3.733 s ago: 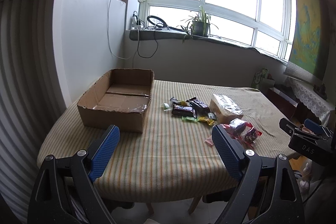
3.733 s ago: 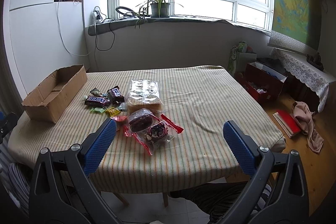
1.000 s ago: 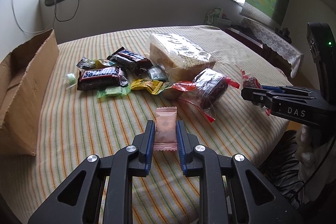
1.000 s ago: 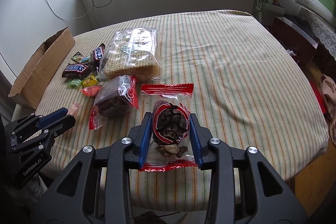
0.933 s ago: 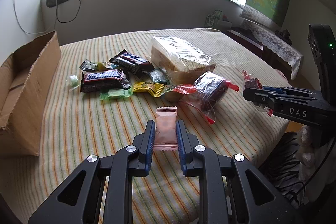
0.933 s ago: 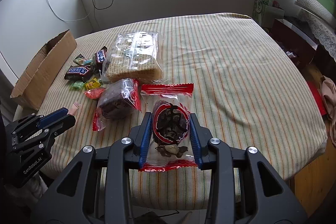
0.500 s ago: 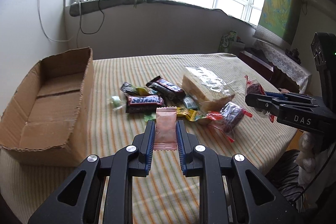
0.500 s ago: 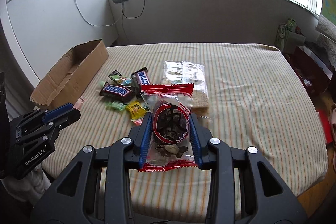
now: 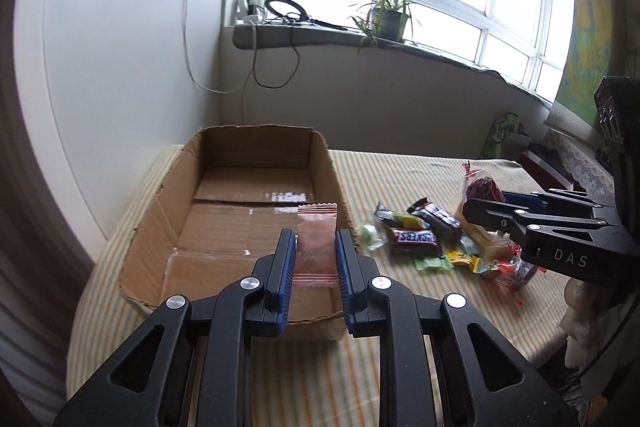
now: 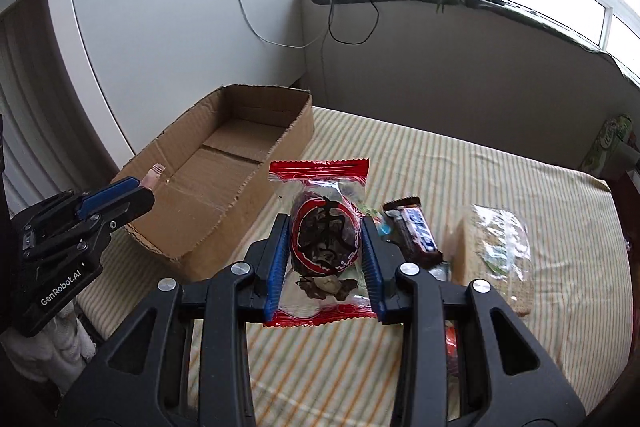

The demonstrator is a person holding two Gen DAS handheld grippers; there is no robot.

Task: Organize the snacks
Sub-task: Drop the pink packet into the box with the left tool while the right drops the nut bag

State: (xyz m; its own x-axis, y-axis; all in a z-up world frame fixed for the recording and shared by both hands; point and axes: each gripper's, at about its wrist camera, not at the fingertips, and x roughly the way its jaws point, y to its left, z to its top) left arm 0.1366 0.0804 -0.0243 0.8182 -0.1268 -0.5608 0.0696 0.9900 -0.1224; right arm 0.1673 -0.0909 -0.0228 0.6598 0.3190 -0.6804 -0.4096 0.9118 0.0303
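My left gripper [image 9: 316,247] is shut on a small pink sachet [image 9: 316,239] and hangs over the near right corner of the open cardboard box [image 9: 224,227], which holds nothing. My right gripper [image 10: 323,239] is shut on a clear, red-edged packet of dark snack [image 10: 324,227], above the striped tablecloth just right of the box [image 10: 208,171]. Each gripper shows in the other's view: the left gripper [image 10: 132,193] at the box's near end, the right gripper [image 9: 492,205] over the loose snacks. Chocolate bars [image 9: 416,237] and small sweets [image 9: 460,257] lie to the right of the box.
A wrapped loaf of bread [image 10: 496,247] lies on the table [image 10: 460,163] right of a chocolate bar [image 10: 416,227]. A white wall panel [image 10: 160,19] stands behind the box. A window sill with a potted plant [image 9: 388,15] and cables runs along the back.
Both grippers, still holding their packets, have swung left and risen from the snack pile toward the box; the left one now hangs over the box's corner.
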